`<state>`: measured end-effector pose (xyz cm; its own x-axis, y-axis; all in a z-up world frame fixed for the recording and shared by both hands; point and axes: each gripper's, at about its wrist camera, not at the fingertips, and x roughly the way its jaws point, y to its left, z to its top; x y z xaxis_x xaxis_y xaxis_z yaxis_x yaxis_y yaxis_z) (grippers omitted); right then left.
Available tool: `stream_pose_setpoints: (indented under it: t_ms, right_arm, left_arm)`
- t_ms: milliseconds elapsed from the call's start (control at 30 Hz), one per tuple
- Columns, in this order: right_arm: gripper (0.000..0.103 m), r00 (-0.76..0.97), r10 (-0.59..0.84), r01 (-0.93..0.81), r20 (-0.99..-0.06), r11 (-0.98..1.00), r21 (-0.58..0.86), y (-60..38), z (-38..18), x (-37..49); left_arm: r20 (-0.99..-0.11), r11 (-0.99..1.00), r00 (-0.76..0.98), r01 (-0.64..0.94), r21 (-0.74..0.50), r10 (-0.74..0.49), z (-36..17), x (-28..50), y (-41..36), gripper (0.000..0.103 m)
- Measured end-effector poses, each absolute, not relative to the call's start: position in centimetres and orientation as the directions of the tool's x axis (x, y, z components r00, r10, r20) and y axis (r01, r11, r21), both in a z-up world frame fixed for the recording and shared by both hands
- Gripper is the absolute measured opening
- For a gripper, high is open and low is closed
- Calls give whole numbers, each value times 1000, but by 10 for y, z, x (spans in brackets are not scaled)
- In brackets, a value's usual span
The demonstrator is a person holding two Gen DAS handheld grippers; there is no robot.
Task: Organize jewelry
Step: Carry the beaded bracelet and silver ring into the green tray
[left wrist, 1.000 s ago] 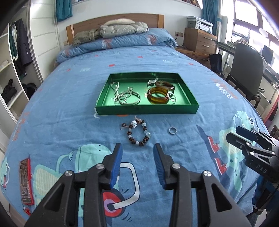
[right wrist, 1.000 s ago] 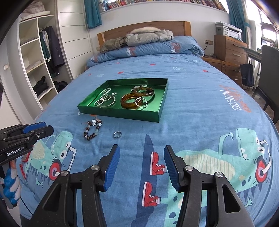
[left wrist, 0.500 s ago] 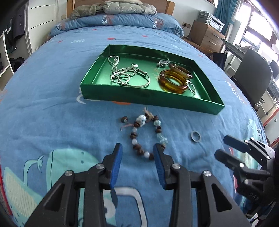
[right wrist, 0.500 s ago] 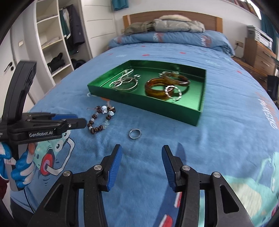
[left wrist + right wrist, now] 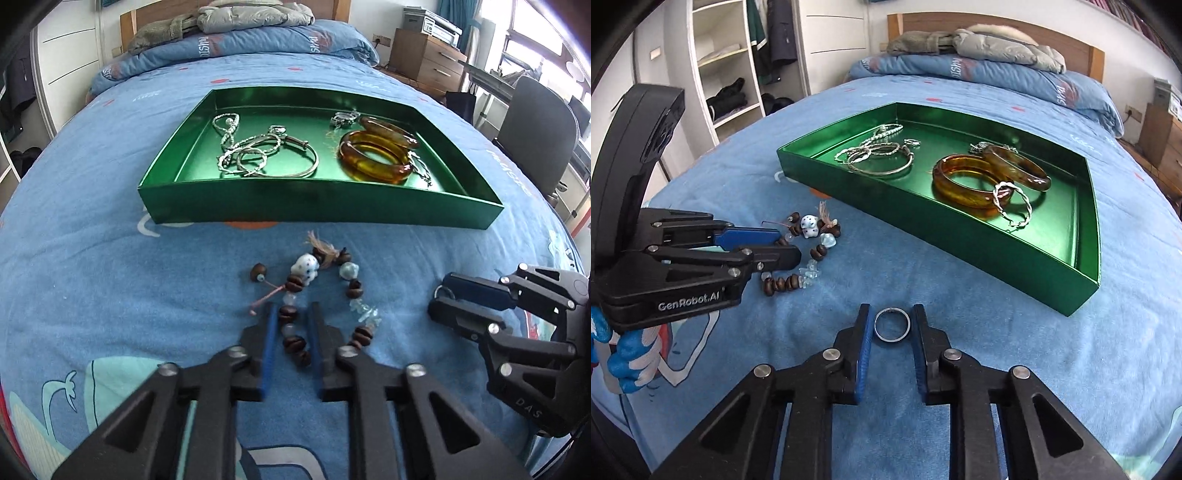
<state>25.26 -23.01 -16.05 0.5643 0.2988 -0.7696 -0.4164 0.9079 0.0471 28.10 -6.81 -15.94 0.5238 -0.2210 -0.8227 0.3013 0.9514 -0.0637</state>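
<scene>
As the bed (image 5: 92,258) carries everything here, it is noted first: a soft blue quilted cover, on which small pieces will sink slightly and may be pressed in during a grasp.

On it stands a green tray (image 5: 317,210), already holding silver chains and bangles (image 5: 266,155) and two amber bangles (image 5: 376,158). Two pieces lie outside it on the cover, just in front of its near wall.

The beaded bracelet (image 5: 325,295) is judged light and limp; strung on cord, it will drape and swing when lifted, and the glass and ceramic beads may chip. A hold across one strand of beads is thought adequate.

The silver ring (image 5: 892,325), lying flat to the right of the bracelet, is judged light, rigid and slippery. It is best taken across its diameter, though it may tip or skate.

The left gripper (image 5: 290,314) has just been closing. Its jaws stand narrow on either side of the bracelet's near strand, with the brown beads between the blue pads; firm contact cannot be confirmed.

The right gripper (image 5: 890,323) has likewise been closing. The ring lies between its jaws, and a thin gap is seen at each pad; nothing is yet held.
</scene>
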Motion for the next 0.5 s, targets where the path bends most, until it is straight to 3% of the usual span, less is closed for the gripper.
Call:
stream_pose_setpoints:
  t_ms: [267, 500]
  right_arm:
    - [20, 557, 310, -428, -770, 902, 53, -242, -156, 227]
    - [20, 596, 309, -392, -741, 917, 67, -258, -138, 210]
  left_arm:
    - [-814, 956, 537, 285, -71, -221, -152, 269, -65, 9]
    - [-768, 956, 599, 289, -58, -227, -115, 255, -60, 9]
